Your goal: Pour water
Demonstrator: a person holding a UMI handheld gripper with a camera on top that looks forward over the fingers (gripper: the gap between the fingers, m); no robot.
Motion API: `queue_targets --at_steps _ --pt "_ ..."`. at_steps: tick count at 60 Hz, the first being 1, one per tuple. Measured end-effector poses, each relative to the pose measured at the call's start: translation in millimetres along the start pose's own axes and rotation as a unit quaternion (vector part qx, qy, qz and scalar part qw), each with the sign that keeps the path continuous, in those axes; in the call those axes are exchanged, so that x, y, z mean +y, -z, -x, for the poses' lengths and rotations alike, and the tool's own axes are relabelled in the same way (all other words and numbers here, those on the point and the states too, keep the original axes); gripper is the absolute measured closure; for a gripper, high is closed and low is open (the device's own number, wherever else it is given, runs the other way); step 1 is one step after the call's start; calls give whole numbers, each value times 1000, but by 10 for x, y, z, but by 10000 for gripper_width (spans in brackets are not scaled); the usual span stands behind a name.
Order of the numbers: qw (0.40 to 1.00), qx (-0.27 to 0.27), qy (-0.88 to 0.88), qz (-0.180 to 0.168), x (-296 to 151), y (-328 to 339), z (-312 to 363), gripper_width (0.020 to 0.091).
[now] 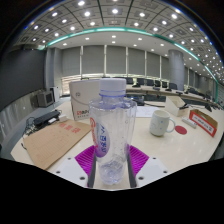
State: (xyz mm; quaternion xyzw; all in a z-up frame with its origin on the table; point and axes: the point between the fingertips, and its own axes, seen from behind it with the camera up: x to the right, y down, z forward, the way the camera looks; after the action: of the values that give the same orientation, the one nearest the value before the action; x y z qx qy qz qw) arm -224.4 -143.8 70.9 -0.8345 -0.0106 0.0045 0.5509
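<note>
A large open-plan room with rows of ceiling lights [110,20] and a green strip along the ceiling edge stretches behind a pale table [165,148]. On the table stand a white bucket [85,98], a flattened brown cardboard sheet [52,143], a white cup [160,123], a red-and-white box [203,121] and a small red disc [181,128]; a dark device [42,118] sits at the table's far side.

A clear plastic water bottle [111,135] stands upright, long axis vertical, its blue-tinted cap [113,87] pointing at the ceiling. It fills the space between the two fingers of the gripper [111,160], in front of the bucket. The magenta pads [86,158] show on either side of the bottle's lower body and seem to press against it, so the claw looks clamped on the bottle, though the contact is hard to confirm through the clear plastic.
</note>
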Motion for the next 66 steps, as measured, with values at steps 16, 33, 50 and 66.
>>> queue_targets --at_steps 16,33,50,66 --pt "999 -30 -26 4 -250 26 223 743" --pt "979 -99 -171 -50 -1410 -105 315 745" --pt "827 -222 -515 -39 -2260 -611 -83 745" --pt "628 -254 -736 7 -2100 -1188 -681 746"
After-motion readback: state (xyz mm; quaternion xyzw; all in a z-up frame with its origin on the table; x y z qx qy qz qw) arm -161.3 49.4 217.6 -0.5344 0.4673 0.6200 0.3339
